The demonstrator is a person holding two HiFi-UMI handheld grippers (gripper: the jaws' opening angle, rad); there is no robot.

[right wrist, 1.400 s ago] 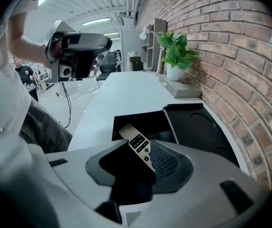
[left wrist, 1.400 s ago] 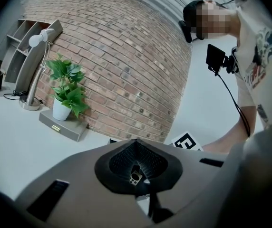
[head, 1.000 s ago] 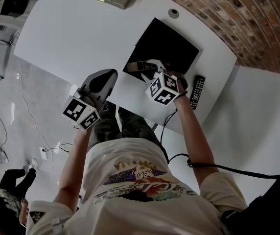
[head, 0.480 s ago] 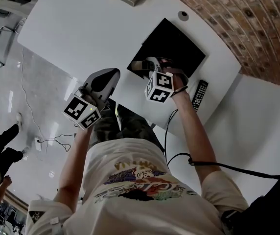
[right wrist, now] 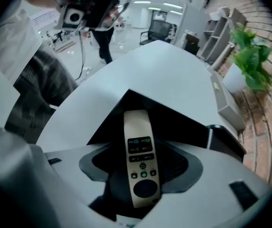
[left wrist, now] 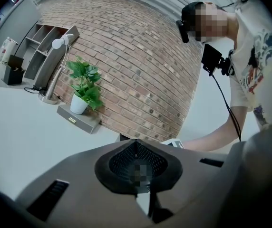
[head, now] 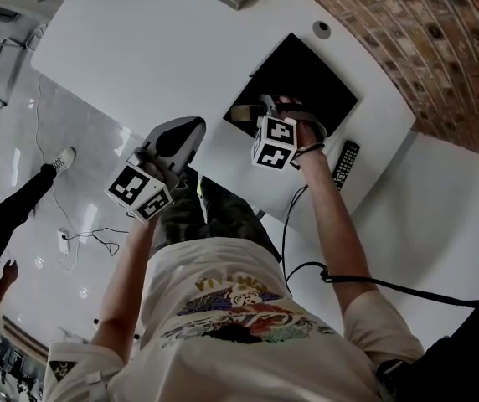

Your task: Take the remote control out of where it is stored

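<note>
The remote control (right wrist: 140,160) has its near corner hidden, button print illegible.

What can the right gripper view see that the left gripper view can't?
Only the right gripper view: a beige remote control lying on a black surface. It sits between the jaws of the right gripper, which have just been opening and do not press it.
Only the left gripper view: the left gripper up close, jaws together, and the black headgear the person wears.
Both: the potted plant, the brick wall and the white table.
</note>
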